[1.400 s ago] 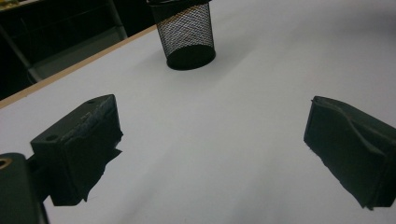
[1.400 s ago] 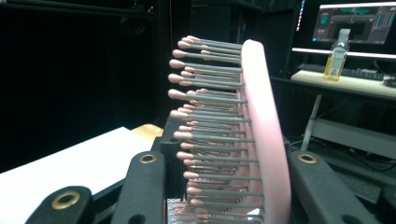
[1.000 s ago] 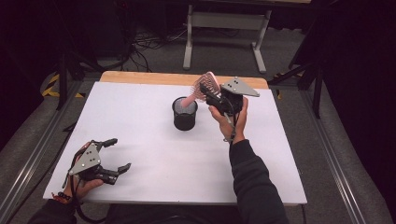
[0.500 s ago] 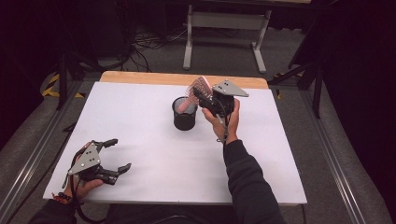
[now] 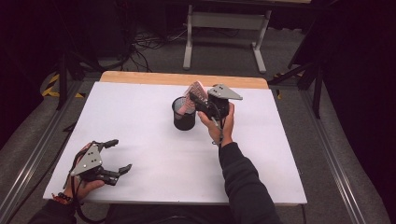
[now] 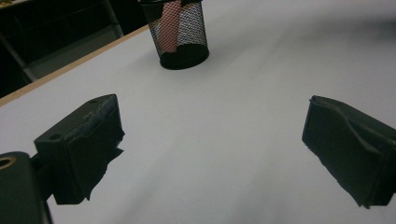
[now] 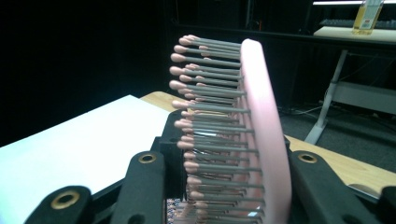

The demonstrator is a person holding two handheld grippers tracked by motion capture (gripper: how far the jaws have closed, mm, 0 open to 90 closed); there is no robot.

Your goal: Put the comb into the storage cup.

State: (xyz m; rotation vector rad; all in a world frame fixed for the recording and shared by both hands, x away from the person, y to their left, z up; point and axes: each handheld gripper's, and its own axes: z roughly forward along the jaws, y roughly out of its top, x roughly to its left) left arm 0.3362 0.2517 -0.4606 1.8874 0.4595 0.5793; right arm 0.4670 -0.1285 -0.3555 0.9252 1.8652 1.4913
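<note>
A black mesh cup point(image 5: 183, 116) stands upright near the middle of the white table point(image 5: 140, 130). My right gripper point(image 5: 198, 100) is just right of and above the cup, shut on a pink hairbrush point(image 5: 194, 90). The brush stands upright, bristles facing left, and its lower end dips into the cup. In the right gripper view the hairbrush point(image 7: 254, 126) rises between my jaws. In the left gripper view the cup point(image 6: 187, 32) shows the pink handle point(image 6: 169, 28) through its mesh. My left gripper point(image 5: 120, 154) rests at the near left, open with nothing between its jaws.
A wooden strip point(image 5: 140, 77) runs along the table's far edge. Beyond it, a grey metal stand point(image 5: 224, 28) and cables lie on the floor. Metal rails point(image 5: 28, 163) flank the table on both sides.
My right gripper has carried the hairbrush left and down, bringing its lower end into the cup. The left gripper has stayed where it was.
</note>
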